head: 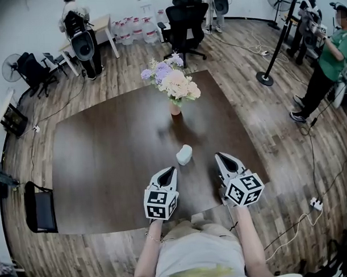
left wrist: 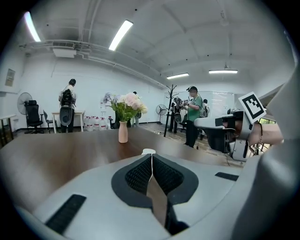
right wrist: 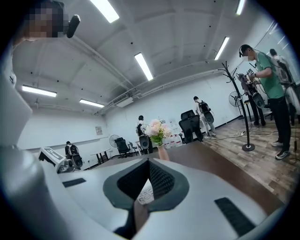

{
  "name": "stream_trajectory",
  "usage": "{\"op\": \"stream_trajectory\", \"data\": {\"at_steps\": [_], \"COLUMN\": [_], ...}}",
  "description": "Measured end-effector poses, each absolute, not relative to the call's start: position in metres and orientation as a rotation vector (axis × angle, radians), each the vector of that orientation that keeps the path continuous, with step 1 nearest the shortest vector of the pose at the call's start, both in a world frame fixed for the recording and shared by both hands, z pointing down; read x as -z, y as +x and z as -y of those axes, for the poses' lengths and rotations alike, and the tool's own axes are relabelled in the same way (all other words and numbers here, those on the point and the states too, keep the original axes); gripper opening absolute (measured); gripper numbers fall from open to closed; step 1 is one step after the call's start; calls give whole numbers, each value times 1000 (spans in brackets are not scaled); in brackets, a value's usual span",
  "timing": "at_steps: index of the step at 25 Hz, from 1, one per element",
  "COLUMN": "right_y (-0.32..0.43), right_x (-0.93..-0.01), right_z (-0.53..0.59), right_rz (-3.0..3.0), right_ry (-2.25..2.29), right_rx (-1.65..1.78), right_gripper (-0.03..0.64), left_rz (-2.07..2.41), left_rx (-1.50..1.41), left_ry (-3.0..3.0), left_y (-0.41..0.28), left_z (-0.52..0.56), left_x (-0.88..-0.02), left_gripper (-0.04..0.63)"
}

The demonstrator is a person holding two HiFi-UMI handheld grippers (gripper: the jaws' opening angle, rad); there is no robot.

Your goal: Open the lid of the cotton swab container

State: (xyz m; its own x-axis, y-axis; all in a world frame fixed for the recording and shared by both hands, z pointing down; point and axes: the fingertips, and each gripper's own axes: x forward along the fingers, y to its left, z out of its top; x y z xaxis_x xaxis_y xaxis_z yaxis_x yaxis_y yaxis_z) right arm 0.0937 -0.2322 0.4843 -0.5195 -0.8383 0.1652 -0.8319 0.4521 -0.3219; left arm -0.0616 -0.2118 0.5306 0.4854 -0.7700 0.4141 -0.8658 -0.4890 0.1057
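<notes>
The cotton swab container (head: 184,154) is a small white tub with its lid on, standing on the dark wooden table (head: 106,160) in front of me. My left gripper (head: 172,170) hovers just behind it and to the left, jaws shut and empty. To the container's right sits my right gripper (head: 218,157), also shut and holding nothing. In the left gripper view only the white lid (left wrist: 148,151) peeks above the closed jaw tips (left wrist: 151,155). Seen from the right gripper view, the labelled container (right wrist: 146,192) shows below the closed tips (right wrist: 149,161).
A vase of pastel flowers (head: 174,89) stands mid-table beyond the container. A black office chair (head: 186,24) and a lamp stand (head: 266,78) lie past the table's far edge. A person in green (head: 327,61) stands at the right. A dark case (head: 40,208) sits by the table's left edge.
</notes>
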Motion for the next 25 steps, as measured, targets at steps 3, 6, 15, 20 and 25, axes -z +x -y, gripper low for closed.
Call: {"op": "stream_trajectory", "data": {"at_steps": [3, 6, 15, 20, 25], "right_y": [90, 87, 97, 100, 104], "right_x": [-491, -500, -525, -535, -545], "right_z": [237, 241, 253, 255, 253], "right_rz": [-2688, -2701, -2637, -2599, -2566], "right_ry": [-1519, -1520, -1592, -1625, -1656], "right_rx": [597, 638, 744, 783, 815], "right_gripper": [21, 21, 21, 21, 21], "left_rz": [1346, 1326, 1184, 1127, 1108], "left_rx": [-459, -514, -645, -700, -742], "left_ry": [2418, 2400, 2410, 2419, 2441], "left_y": [-58, -59, -42, -33, -27], "left_z": [219, 226, 248, 262, 276], "left_x": [-543, -556, -601, -623, -632], "left_gripper": [25, 25, 214, 281, 288]}}
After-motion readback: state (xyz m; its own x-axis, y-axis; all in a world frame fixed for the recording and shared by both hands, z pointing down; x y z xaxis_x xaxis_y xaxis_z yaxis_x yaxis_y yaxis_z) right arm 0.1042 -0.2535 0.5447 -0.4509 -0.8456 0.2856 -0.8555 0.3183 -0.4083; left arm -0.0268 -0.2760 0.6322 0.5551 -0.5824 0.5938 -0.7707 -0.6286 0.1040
